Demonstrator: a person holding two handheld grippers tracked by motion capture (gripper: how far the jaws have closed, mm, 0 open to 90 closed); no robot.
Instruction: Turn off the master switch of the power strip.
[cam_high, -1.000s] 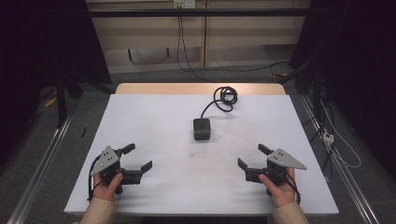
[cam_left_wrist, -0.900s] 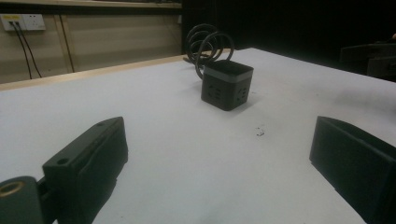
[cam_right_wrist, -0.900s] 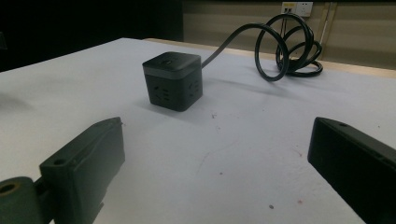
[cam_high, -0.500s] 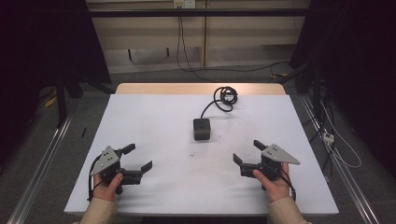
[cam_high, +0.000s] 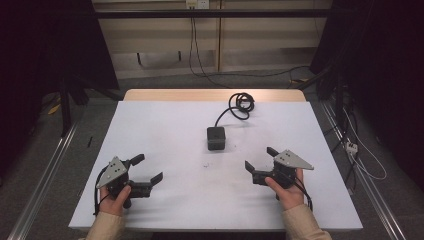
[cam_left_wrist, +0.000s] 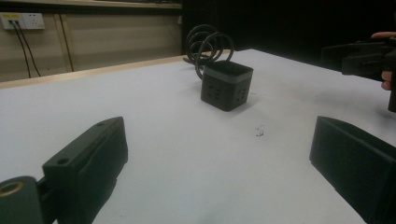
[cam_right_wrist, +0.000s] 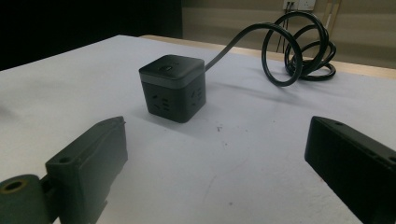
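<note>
Black and cube-shaped, the socket block (cam_high: 216, 138) sits near the middle of the white table (cam_high: 150, 125), a little toward the far edge, with socket holes on its side faces and a lighter grey band under its top. Its black cable (cam_high: 239, 106) runs from the back of the cube to a loose coil lying near the wooden far edge of the table.

We hold our left gripper (cam_high: 148, 170) low over the near left part of the table, jaws spread wide with nothing between them, pointing toward the cube from well apart. Our right gripper (cam_high: 261, 159) hangs over the near right part, jaws likewise wide apart and empty. It is nearer to the cube than the left one, but clear of it. In the right gripper view the cube (cam_right_wrist: 173, 87) stands upright just beyond the jaws.
</note>
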